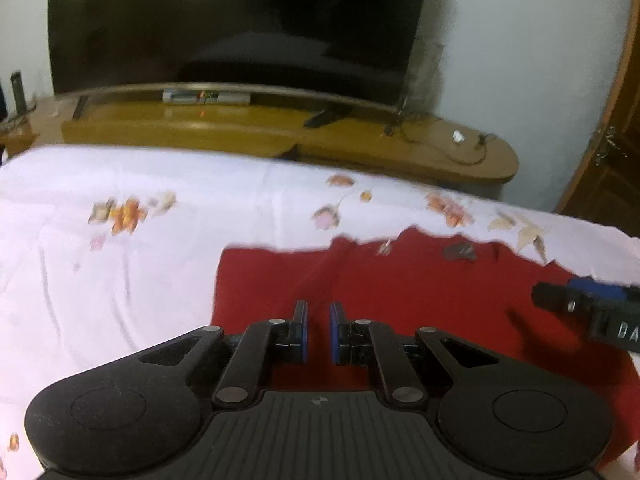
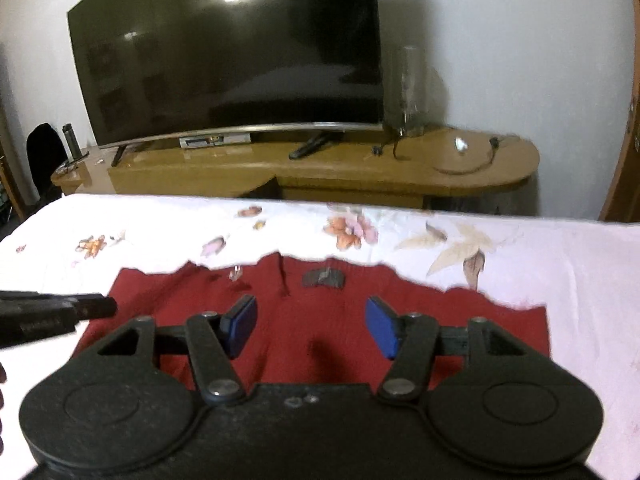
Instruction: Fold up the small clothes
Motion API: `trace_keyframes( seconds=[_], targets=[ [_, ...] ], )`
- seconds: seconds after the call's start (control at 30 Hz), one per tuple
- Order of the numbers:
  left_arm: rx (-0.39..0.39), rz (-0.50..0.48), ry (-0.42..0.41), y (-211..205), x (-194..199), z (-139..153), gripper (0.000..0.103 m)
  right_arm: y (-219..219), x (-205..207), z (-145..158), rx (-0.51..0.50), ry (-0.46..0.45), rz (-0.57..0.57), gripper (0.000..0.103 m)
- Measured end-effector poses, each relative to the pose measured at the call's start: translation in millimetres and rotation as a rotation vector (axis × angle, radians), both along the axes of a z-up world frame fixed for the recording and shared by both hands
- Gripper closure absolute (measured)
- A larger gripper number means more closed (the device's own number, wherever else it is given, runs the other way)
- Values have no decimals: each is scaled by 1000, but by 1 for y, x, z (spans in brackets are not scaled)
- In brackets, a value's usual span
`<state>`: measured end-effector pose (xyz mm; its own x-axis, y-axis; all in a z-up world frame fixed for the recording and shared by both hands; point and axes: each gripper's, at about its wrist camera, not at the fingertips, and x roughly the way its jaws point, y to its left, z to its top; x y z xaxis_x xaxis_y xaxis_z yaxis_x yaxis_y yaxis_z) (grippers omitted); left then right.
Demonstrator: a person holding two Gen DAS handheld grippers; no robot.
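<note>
A red garment lies spread flat on a bed covered by a white floral sheet, its ragged far hem toward the bed's far edge; a small grey label sits near that hem. The left gripper hovers over the cloth's left part, fingers clenched with only a narrow gap and nothing between them; the right gripper hovers over the middle, fingers released and apart, empty. Beyond the bed's far edge, a dark television stands on a wooden counter.
</note>
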<state>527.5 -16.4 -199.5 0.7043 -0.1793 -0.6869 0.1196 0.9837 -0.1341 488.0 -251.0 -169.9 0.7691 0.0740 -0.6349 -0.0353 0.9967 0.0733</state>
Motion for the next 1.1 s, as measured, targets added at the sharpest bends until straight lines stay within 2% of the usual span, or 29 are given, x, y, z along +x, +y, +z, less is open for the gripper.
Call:
trace_keyframes(
  seconds=[0.07, 0.17, 0.27, 0.43, 0.63, 0.67, 0.73, 0.77, 0.8, 0.87, 0.93, 1.1],
  targets=[
    [-19, 8, 26, 7, -7, -10, 94, 2, -5, -16, 33, 32, 0, 43],
    [0, 8, 25, 16, -18, -19, 94, 8, -14, -34, 20, 55, 5, 43],
    [-12, 31, 25, 29, -22, -22, 94, 6, -16, -40, 33, 67, -15, 43],
    [-39, 26, 56, 33, -16, -29, 94, 0, -18, -37, 75, 62, -35, 43],
    [-45, 24, 72, 32, -10, -35, 94, 6, -14, -31, 56, 57, -14, 43],
    [-48, 25, 74, 32, -10, -37, 91, 7, -14, -30, 58, 52, -15, 42],
    [-66, 21, 72, 33, -9, -39, 62, 7, -12, -32, 55, 56, -13, 42],
    [-69, 28, 76, 34, -9, -39, 20, 8, -11, -34, 54, 66, -11, 42],
    [-62, 45, 76, 34, -9, -40, 0, 8, -10, -36, 55, 74, -8, 42],
    [-51, 48, 45, 35, -13, -41, 0, 10, -11, -39, 52, 76, -4, 42],
    [-61, 35, 53, 38, -12, -44, 0, 11, -12, -40, 49, 72, -2, 42],
    [-130, 39, 63, 54, -9, -50, 2, 10, -11, -42, 61, 73, -1, 42]
  ],
)
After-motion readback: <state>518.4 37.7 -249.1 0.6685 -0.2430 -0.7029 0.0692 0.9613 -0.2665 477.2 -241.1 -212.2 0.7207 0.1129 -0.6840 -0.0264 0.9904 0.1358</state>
